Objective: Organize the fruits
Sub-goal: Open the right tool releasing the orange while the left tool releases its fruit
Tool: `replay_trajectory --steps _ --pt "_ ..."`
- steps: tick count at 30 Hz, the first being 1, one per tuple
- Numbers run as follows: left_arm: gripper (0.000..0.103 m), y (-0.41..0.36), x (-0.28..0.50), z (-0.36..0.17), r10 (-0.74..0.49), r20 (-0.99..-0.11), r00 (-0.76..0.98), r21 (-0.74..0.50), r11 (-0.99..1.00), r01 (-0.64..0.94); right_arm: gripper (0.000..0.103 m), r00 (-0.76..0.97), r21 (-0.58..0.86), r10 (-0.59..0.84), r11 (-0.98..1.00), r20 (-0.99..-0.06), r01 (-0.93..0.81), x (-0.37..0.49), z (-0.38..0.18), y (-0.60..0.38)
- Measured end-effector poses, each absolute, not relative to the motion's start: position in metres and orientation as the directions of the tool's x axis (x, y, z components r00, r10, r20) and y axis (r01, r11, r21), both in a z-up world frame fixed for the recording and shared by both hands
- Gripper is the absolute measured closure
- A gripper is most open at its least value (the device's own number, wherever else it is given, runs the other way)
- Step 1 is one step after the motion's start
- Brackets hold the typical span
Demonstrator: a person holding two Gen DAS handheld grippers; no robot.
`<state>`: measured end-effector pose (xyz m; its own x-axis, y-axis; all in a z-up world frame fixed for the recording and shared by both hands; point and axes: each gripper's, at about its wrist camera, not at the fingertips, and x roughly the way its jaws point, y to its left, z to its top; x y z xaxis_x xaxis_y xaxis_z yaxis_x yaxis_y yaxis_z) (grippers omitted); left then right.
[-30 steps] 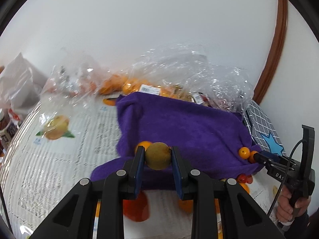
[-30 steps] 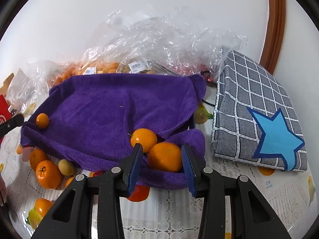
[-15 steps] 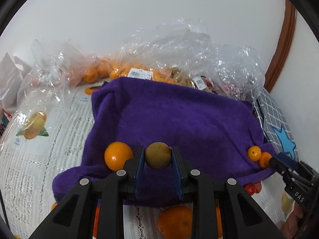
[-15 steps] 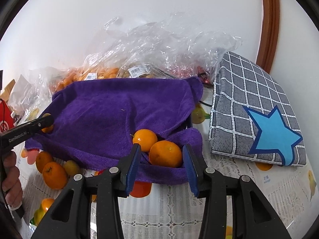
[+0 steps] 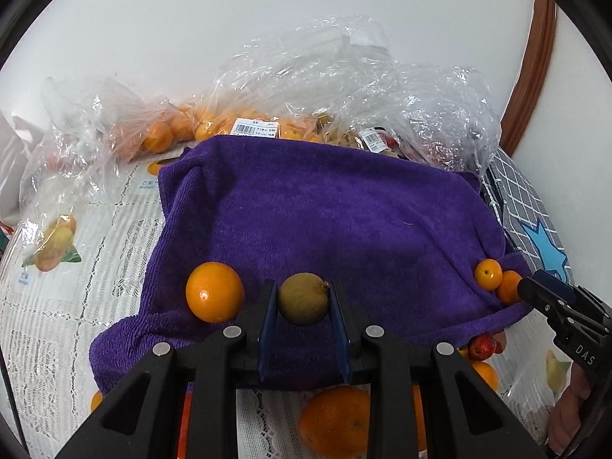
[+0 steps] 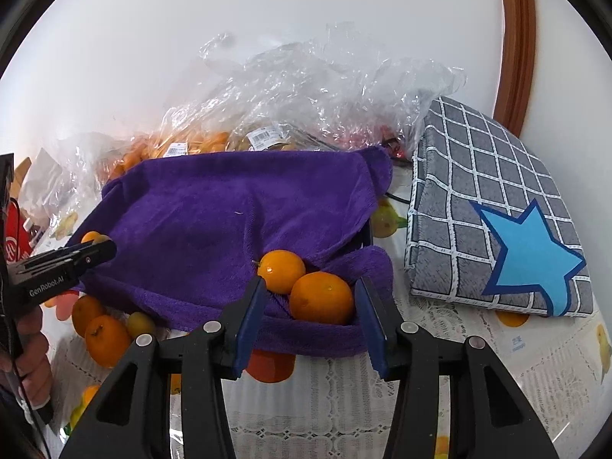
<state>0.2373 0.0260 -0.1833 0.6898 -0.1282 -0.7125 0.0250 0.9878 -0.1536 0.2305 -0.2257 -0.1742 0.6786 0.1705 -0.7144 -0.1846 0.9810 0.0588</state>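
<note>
A purple towel (image 5: pixel 325 210) lies spread over the lace tablecloth. My left gripper (image 5: pixel 302 302) is shut on a small olive-brown round fruit (image 5: pixel 303 304), held just above the towel's near edge. An orange (image 5: pixel 214 291) rests on the towel to its left. In the right wrist view my right gripper (image 6: pixel 310 287) has its jaws opening. A large orange (image 6: pixel 321 298) sits between them on the towel (image 6: pixel 229 210), with a gap at the left pad. A smaller orange (image 6: pixel 281 269) lies just behind it. Each gripper's tip shows at the edge of the other's view.
Clear plastic bags (image 5: pixel 344 95) of oranges and other fruit are piled behind the towel. A grey checked cushion (image 6: pixel 497 210) with a blue star lies at the right. Loose oranges (image 6: pixel 105 338) and a small red fruit (image 5: pixel 482 346) lie on the tablecloth by the towel's front edge.
My left gripper carried the olive-brown fruit in over the towel's near edge, beside the orange. The right gripper's jaws spread apart around the large orange, which stays on the towel.
</note>
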Motion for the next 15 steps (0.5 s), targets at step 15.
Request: replay_trajectory --steps 15 --pt "0.067 0.032 0.22 -0.169 -0.179 -0.621 0.763 -0.22 0.974 0.049 0.052 0.746 0.078 0.207 0.976 -0.633 -0.205 0.213 -0.163 -0.22"
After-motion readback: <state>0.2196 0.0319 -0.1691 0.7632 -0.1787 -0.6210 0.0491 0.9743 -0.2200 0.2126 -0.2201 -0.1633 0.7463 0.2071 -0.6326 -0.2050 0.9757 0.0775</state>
